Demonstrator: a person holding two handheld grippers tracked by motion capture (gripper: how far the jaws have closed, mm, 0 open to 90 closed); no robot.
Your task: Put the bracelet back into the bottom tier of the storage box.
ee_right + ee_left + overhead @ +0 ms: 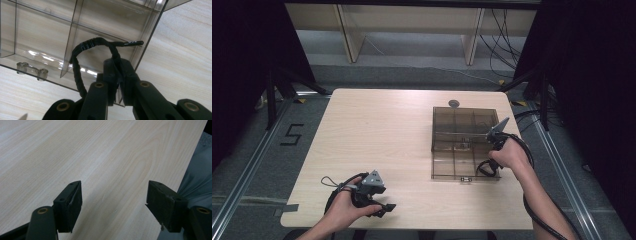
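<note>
Nearest to camera: left gripper (384, 207), held in a person's hand well to the near-left of the smoke-tinted clear plastic compartment box (433, 140). Fingers (68, 206) spread wide, nothing between them, bare pale wood-grain worktop (377, 135) beneath. Judged parked on standby, clear of the box so as not to obstruct work there.

Right gripper (491, 167) at the box's near right corner. Fingers (111, 72) clenched on a thin clear wall of the box (75, 30), edge-on between the pads. Grip taken at the rim, presumably because only a thin wall there offers purchase; likely purpose to steady, lift or shift the box, or to work its lid. Exact part pinched, tray wall or lid edge, cannot be told.

Black braided cable loop (82, 47) of the right gripper arched just over the pinched wall, a snag risk on any withdrawal.

Small clear clasp (32, 71) on the box's near front edge, unfastened by appearance. Box itself flat on the worktop, compartments apparently empty apart from one small item near the middle, too small to identify.
</note>
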